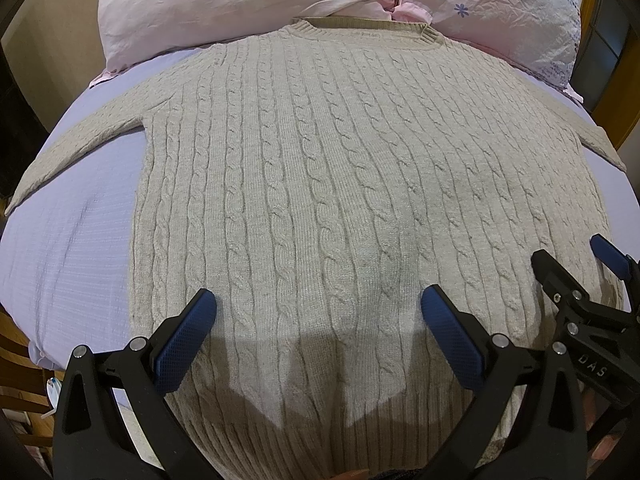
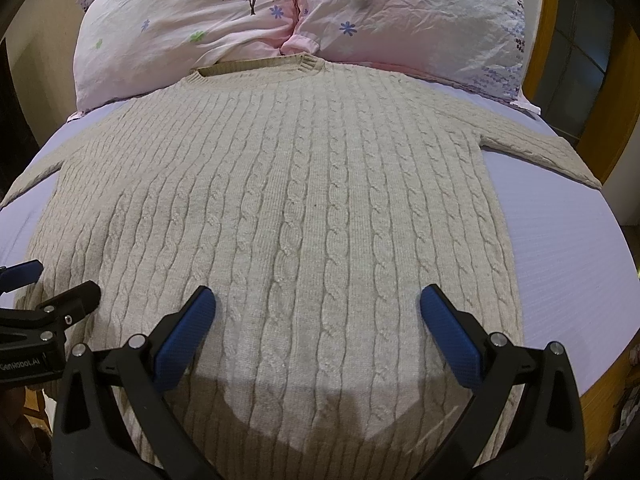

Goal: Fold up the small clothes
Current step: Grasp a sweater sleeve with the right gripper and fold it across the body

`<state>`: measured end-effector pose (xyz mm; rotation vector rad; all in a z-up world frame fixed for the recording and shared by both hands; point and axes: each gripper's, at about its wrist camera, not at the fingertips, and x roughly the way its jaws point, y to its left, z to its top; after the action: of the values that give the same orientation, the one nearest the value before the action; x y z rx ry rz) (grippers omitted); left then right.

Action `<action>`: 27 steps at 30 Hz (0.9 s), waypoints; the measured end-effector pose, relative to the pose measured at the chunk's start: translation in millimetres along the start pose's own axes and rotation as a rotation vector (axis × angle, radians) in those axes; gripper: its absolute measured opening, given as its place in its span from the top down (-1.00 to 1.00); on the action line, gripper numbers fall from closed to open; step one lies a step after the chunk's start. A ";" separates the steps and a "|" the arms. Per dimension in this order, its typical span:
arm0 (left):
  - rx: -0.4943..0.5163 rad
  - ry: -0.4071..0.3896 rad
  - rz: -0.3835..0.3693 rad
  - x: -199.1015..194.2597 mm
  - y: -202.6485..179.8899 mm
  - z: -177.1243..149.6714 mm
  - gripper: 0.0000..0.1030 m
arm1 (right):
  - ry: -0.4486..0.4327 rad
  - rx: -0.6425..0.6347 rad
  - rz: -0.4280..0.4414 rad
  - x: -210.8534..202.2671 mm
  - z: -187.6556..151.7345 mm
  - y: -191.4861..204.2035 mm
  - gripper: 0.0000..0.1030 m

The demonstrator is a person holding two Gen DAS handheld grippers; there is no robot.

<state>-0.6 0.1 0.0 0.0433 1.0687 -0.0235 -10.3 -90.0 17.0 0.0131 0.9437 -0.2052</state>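
A beige cable-knit sweater point(image 1: 320, 184) lies flat and face up on the bed, collar toward the pillows and both sleeves spread out sideways; it also shows in the right wrist view point(image 2: 304, 200). My left gripper point(image 1: 318, 308) is open and empty, hovering above the sweater's lower left part near the ribbed hem. My right gripper point(image 2: 318, 306) is open and empty above the lower right part of the sweater. The right gripper shows at the right edge of the left wrist view point(image 1: 568, 264), and the left gripper at the left edge of the right wrist view point(image 2: 56, 284).
The sweater lies on a lavender sheet point(image 1: 80, 240) that covers the bed. Two pink floral pillows point(image 2: 192, 28) lie at the head of the bed behind the collar. A wooden bed frame point(image 2: 624, 92) runs along the right side.
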 end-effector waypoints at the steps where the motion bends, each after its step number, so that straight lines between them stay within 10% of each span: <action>1: 0.000 0.000 0.000 0.0 0.1 0.0 -0.97 | 0.001 -0.002 0.002 0.3 0.4 -0.3 -0.96; 6: 0.014 -0.014 -0.007 -0.1 -0.9 -0.4 -0.97 | -0.012 0.033 0.107 -3.5 9.3 -20.8 -0.96; 13: -0.037 -0.123 -0.232 -16.5 21.5 -1.3 -0.97 | -0.177 0.572 0.027 -24.2 53.7 -219.9 -0.92; 18: -0.105 -0.290 -0.345 -33.8 51.7 4.7 -0.97 | -0.160 0.944 -0.031 -5.0 63.4 -362.9 -0.04; 27: -0.235 -0.448 -0.346 -40.6 120.3 14.6 -0.97 | -0.116 1.252 0.068 51.2 50.4 -452.4 0.40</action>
<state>-2.5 119.5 45.5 -0.3460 0.6146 -0.2102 -22.4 -547.3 40.9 1.1682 0.5719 -0.6964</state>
